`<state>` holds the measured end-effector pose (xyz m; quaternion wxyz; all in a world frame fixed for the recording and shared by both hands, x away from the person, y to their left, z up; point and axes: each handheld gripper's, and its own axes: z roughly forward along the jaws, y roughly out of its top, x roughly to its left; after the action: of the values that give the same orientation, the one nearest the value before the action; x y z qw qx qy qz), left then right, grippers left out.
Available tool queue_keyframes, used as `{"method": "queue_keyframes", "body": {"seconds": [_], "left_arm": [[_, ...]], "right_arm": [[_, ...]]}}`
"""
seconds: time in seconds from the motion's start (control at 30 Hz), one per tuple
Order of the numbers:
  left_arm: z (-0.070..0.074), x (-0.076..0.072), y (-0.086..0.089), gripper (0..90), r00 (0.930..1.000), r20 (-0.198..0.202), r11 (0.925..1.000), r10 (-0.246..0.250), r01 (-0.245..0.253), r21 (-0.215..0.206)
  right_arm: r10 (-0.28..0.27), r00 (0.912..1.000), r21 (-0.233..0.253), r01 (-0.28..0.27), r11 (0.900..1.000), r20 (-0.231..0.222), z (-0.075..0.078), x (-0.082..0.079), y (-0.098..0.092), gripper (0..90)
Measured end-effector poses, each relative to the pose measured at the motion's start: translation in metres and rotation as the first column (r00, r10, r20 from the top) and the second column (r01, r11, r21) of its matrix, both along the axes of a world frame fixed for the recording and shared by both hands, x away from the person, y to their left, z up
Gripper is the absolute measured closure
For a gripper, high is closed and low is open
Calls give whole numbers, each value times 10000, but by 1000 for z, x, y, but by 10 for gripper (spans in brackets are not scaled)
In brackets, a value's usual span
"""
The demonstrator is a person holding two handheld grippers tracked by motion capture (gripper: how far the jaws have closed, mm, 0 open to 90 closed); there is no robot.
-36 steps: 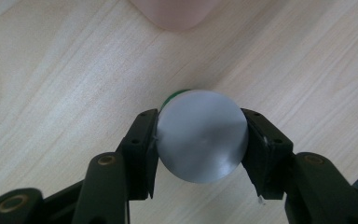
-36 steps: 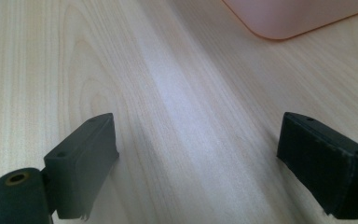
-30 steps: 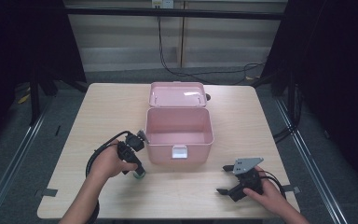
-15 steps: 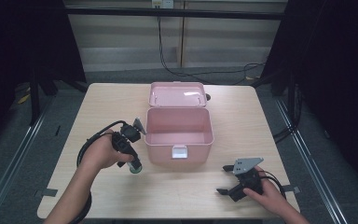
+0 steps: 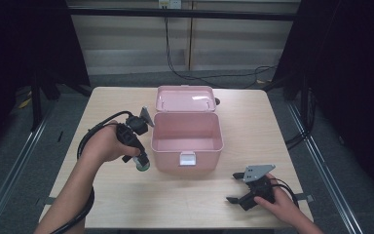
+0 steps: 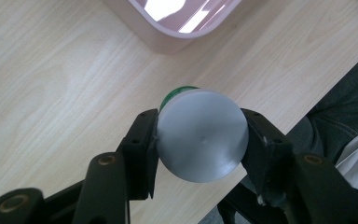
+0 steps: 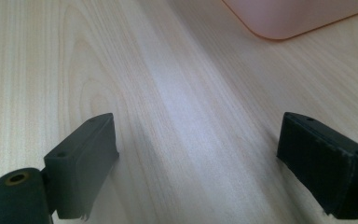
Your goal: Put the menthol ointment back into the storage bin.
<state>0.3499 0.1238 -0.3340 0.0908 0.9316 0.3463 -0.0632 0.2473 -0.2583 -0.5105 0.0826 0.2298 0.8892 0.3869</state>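
The table (image 5: 126, 204) and the open pink box (image 5: 187, 141) at frame centre sit as they did a second ago, lid tipped back toward the top. What has changed is the left gripper (image 5: 140, 160): it has moved up from the lower left and now sits just beside the box's left wall, carrying a small green container (image 5: 141, 165) with a grey cap. The right gripper (image 5: 239, 189) stays low at the lower right of the frame, resting by the table's near edge.

The left gripper view shows the jaws clamped on either side of the round grey cap (image 6: 201, 136), green showing behind it and the box corner at top. The right gripper view shows its jaws wide apart over bare wood
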Motion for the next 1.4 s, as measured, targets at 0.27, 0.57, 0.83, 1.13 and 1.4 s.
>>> {"method": "queue_keyframes", "body": {"seconds": [0.27,0.57,0.83,1.13,1.4], "left_arm": [[16,6,-2,500,9998,105,9996,166,-163,-218],[30,12,-5,501,9995,74,9992,305,-303,-263],[43,21,-14,501,9993,-47,9992,379,-379,-106],[51,31,-27,501,9991,6,9990,429,-429,-116],[54,40,-38,501,9993,23,9993,373,-373,-79]], "right_arm": [[-3,10000,0,3,10000,0,0,0,0,112],[16,10000,-14,-16,10000,0,0,0,0,112],[14,10000,-16,-14,10000,-2,0,0,0,112],[1,10000,-15,-1,10000,-8,0,0,0,112],[16,10000,-18,-16,10000,-2,0,0,0,112]]}}
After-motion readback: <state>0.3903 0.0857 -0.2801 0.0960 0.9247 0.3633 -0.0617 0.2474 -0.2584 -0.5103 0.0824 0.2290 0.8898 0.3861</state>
